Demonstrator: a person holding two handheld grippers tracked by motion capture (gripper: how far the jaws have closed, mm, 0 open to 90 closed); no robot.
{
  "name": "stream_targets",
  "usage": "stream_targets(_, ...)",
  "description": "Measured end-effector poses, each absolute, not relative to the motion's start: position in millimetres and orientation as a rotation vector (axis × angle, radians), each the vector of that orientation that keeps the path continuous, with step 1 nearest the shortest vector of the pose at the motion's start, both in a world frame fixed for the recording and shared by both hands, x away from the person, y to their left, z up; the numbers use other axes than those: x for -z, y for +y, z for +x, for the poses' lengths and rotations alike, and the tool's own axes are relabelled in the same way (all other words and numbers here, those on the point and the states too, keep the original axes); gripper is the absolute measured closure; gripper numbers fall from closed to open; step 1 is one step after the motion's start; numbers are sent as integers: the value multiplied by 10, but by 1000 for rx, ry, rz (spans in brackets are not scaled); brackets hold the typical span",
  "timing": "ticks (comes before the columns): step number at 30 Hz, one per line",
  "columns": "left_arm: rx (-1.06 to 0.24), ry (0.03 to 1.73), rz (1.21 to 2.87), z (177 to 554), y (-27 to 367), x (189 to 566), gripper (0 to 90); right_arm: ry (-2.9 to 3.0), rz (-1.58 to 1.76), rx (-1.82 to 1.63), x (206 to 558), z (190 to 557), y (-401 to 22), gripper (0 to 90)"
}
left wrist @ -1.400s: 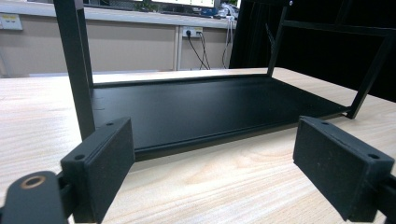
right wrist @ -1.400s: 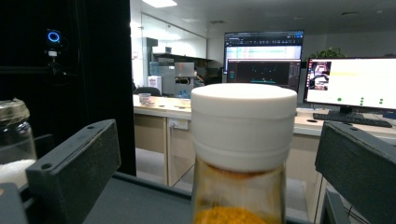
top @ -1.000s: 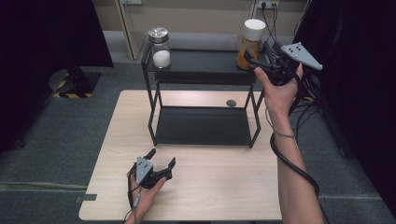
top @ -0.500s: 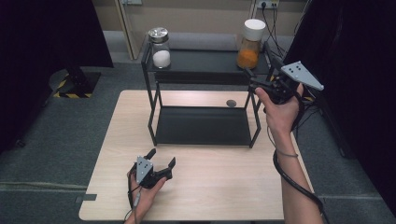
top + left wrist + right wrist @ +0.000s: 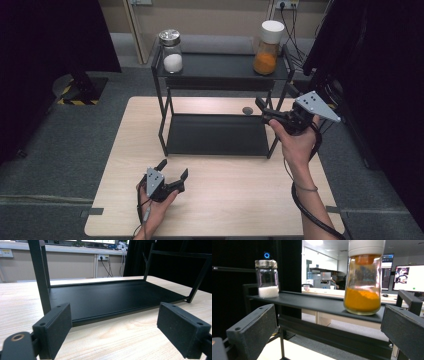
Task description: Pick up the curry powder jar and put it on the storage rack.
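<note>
A black two-tier rack (image 5: 220,70) stands on the wooden table (image 5: 240,200). On its top shelf (image 5: 317,303) are a jar of white powder (image 5: 172,52) (image 5: 267,278) with a metal lid at the left and a jar of orange powder (image 5: 267,45) (image 5: 363,282) with a white lid at the right. My right gripper (image 5: 263,111) (image 5: 329,322) hangs open in the air by the rack's right posts, in front of and below the orange jar, holding nothing. My left gripper (image 5: 173,169) (image 5: 115,322) rests open on the table, facing the rack's lower shelf (image 5: 112,297).
A small dark round disc (image 5: 247,110) lies on the table behind the rack, close to my right gripper. Cables run down from wall sockets (image 5: 287,6) behind the rack. Grey floor surrounds the table, with dark curtains on both sides.
My right gripper has drawn back from the orange jar on the top shelf, dropping lower and toward the near side. The jar stays on the shelf. The left gripper has not moved.
</note>
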State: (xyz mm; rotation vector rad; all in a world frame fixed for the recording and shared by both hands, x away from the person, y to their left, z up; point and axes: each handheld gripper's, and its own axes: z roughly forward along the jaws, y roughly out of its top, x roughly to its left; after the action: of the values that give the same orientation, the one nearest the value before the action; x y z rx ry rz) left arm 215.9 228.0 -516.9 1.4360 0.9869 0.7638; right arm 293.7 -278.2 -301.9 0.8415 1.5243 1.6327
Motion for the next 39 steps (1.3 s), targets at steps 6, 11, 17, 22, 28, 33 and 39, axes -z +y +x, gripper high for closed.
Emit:
stream_targets(6, -765, 985, 1436, 2158, 2278, 5171, 122, 1541, 847, -1633, 3142, 2858, -2785, 6)
stream_targets(11, -767, 985, 1439, 2157, 2279, 5167, 122, 1558, 849, -1629, 3236, 2806, -2788, 6)
stream_targets(17, -767, 985, 1439, 2157, 2278, 5168, 122, 1569, 856, -1645, 3325, 2748, -2803, 6)
stream_targets(22, -767, 985, 1440, 2158, 2277, 5166, 122, 1585, 855, -1639, 3407, 2697, -2812, 6)
stream_targets(28, -765, 983, 1442, 2157, 2274, 5165, 122, 1614, 868, -1621, 3525, 2648, -2831, 6)
stream_targets(33, -766, 983, 1442, 2156, 2272, 5166, 122, 1637, 884, -1613, 3631, 2613, -2853, 6)
stream_targets(39, -766, 983, 1441, 2155, 2271, 5167, 122, 1651, 892, -1600, 3731, 2576, -2859, 6)
